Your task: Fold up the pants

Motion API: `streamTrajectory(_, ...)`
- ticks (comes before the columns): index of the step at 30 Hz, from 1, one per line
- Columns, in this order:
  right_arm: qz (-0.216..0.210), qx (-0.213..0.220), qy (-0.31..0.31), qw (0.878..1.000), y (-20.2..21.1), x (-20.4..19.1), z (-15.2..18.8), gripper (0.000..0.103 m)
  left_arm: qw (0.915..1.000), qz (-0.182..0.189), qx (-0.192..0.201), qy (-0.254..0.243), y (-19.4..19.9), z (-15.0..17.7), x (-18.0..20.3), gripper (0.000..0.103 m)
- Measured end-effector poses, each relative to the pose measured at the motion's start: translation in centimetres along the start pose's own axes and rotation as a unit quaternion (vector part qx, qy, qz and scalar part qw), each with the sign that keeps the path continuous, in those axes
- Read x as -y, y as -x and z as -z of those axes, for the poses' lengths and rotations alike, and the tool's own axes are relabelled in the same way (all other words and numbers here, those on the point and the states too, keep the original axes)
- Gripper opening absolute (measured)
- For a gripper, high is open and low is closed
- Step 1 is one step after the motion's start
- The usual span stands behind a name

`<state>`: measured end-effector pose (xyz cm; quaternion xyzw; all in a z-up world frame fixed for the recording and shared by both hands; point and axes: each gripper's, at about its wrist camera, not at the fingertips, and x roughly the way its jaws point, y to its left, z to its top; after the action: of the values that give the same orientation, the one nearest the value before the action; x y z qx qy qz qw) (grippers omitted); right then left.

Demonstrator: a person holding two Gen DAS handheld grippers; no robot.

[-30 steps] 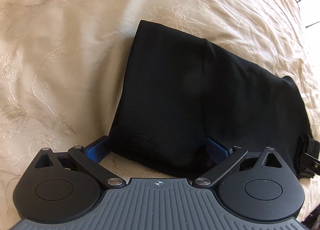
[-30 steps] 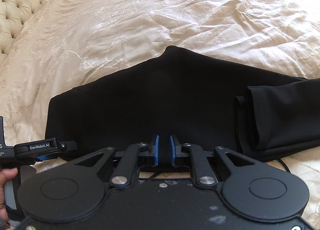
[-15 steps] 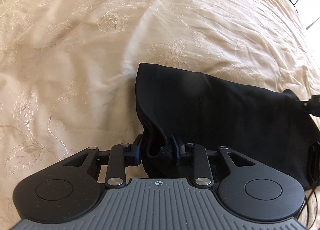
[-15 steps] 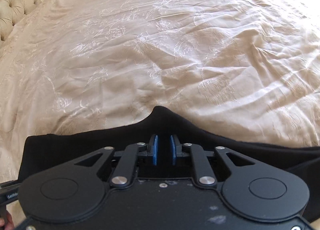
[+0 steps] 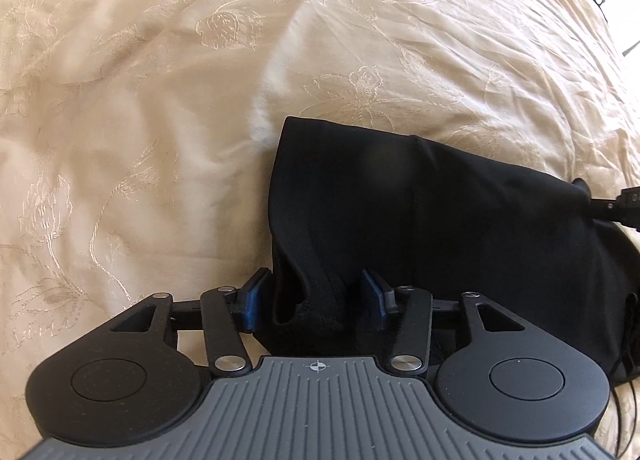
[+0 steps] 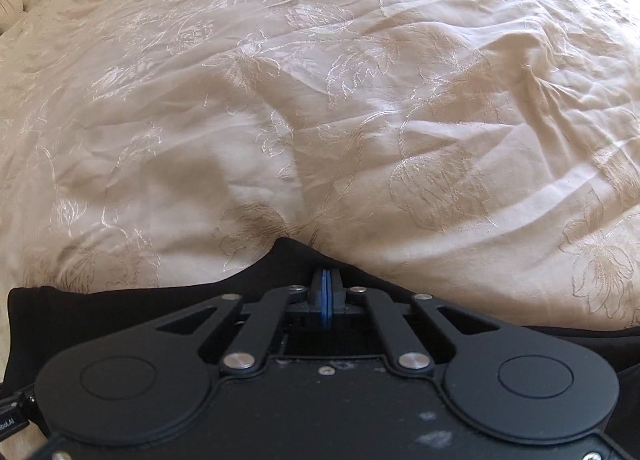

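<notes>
My left gripper (image 5: 312,302) is opening, its fingers (image 5: 252,300) flanking a bunched corner of the pants (image 5: 440,220) without pressing it; my right gripper (image 6: 327,302) is clenching tight at the pants' far edge, though whether it is pinching cloth I cannot tell. One pair of black pants is lying partly folded on one bedspread (image 5: 160,100), and I am judging more folds remain.

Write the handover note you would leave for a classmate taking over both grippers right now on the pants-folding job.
Left gripper: jaws opening, a bunched corner of the black pants between the pads, not pressed.
Right gripper: pads shut together over the pants' far edge; whether cloth is pinched cannot be told.
Pants lie on the cream bedspread, already doubled into layers.
Left: regrip, finish the fold, smooth flat.
</notes>
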<state>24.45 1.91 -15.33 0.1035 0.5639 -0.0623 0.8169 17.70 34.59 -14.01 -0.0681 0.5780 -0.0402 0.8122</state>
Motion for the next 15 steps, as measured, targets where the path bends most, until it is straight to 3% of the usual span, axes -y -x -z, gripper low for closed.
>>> streamTrajectory(2, -0.003, 0.017, 0.007, 1.0, 1.7, -0.2, 0.6, 0.009, 0.9999, 0.01, 0.0, 0.003, 0.2, 0.0, -0.6, 0.045)
streamTrajectory(3, -0.009, 0.021, 0.009, 1.0, 2.4, -0.3, 0.9, 0.01, 0.9999, 0.013, 0.003, 0.005, 0.4, 0.0, -0.9, 0.036)
streamTrajectory(7, -0.051, 0.026, 0.017, 0.998, 6.2, -1.2, 3.6, 0.013, 0.9995, 0.016, 0.028, 0.003, 2.1, 0.3, -1.3, 0.023)
streamTrajectory(12, -0.062, -0.009, 0.044, 0.997, 8.3, -3.0, 9.4, 0.014, 0.9981, 0.028, 0.056, -0.003, 4.6, 0.4, -0.7, 0.015)
streamTrajectory(15, -0.038, -0.04, 0.029, 0.998, 7.7, -3.5, 13.0, 0.014, 0.9964, 0.039, 0.075, -0.006, 6.1, 0.4, -0.4, 0.014)
